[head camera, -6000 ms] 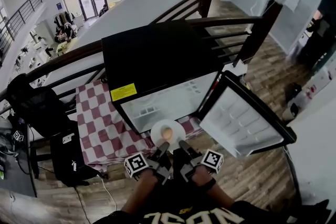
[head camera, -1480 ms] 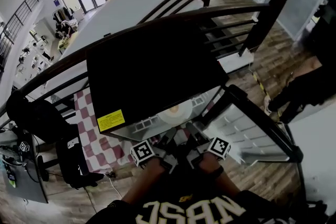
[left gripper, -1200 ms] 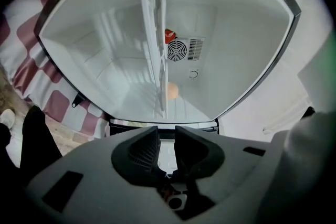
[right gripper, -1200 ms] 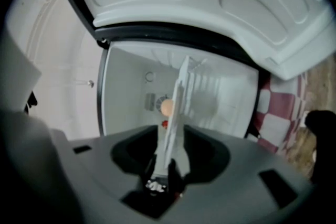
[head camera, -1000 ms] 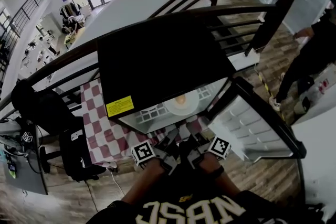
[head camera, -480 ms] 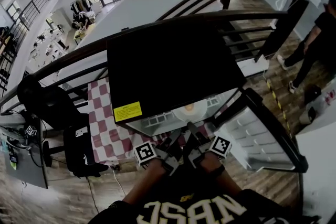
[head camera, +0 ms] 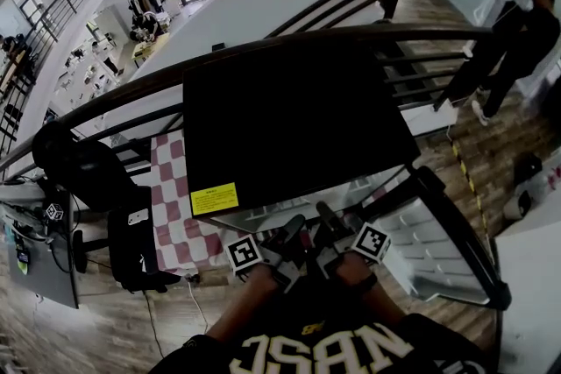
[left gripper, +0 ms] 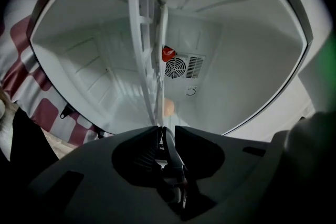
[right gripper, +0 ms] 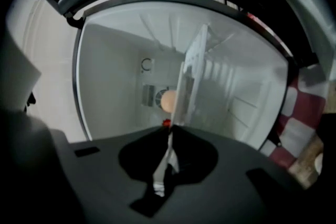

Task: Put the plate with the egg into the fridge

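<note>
Nearest the person, both tools sit side by side at the mouth of the fridge (head camera: 289, 118), pointing into it. The left tool (left gripper: 159, 130) has its jaws brought together with nothing visibly pinched. The right tool (right gripper: 169, 132) is closing its jaws and they are almost together. Only a thin pale sliver shows in the slit, in line with the shelf beyond, and it is not clear that anything is gripped there.

Just inside the fridge, the white shelf (left gripper: 143, 50) runs edge-on away from both tools. The egg (right gripper: 167, 100) lies farther in, against that shelf and in front of the fan grille (left gripper: 176, 67) on the fridge's back wall. The plate under it is seen edge-on and cannot be told apart from the shelf. It looks set down, so the placing seems done.

The fridge door (head camera: 443, 254) hangs wide open on the fridge's right. The fridge stands on a worktop with a checked cloth (head camera: 171, 179).

The main risk is in pulling back. Both tool tips are close to the shelf's front edge, so a lift or twist on the way out could knock it. The loose, round egg could then roll off the plate. If the right tool has caught the plate's rim, pulling back would drag the plate out. Swinging the door before the tools are clear could strike them.
</note>
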The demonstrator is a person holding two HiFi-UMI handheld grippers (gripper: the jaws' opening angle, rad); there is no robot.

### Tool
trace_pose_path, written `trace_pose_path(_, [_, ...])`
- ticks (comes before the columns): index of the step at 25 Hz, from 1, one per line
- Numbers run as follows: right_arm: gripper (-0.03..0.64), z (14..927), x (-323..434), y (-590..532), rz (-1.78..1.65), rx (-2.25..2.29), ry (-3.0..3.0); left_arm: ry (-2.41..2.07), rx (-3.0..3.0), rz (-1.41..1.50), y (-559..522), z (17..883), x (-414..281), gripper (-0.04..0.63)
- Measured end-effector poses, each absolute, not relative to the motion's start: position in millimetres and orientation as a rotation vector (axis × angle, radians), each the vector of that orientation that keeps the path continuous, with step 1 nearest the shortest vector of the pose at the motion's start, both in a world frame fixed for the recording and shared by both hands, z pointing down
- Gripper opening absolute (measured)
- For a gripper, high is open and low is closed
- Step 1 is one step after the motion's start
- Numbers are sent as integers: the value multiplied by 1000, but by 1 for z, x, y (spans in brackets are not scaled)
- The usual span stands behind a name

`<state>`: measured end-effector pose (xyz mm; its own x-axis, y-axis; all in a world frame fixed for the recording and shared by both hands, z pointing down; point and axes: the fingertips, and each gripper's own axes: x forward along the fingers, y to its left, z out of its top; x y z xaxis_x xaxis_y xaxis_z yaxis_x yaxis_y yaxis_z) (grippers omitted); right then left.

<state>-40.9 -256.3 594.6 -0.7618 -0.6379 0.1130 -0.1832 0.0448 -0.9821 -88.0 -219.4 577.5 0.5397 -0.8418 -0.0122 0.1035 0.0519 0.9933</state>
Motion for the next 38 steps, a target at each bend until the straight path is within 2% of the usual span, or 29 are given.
trace_pose_path(15, [43,597,-43,-266,-1778,-912,2094,-739,1324,-872,-223,571,-89,104])
trace_pose_path(16, [50,595,-44,-264,-1750,-905,2139,-738,1324,-872,-221,571,-89,104])
trace_pose_path(19, [139,588,-48,-254,-1676,-868,2241,-734,1333,-868,-213,569,-87,104])
trace_pose_path(20, [146,587,-47,-248,-1678,-876,2246,-734,1345,-862,-210,569,-86,104])
trace_pose_path(25, [144,575,-36,-216,-1587,-863,2272,-827,1563,-722,-189,561,-87,104])
trace_pose_path(28, [140,563,-22,-198,-1333,-968,2436,-931,1764,-579,-175,557,-93,104])
trace_pose_path(33, [73,548,3,-150,-893,-1256,2654,-1004,2060,-421,-138,542,-85,91])
trace_pose_path(38, [49,542,11,-109,-728,-1377,2745,-1148,2276,-268,-108,525,-76,57])
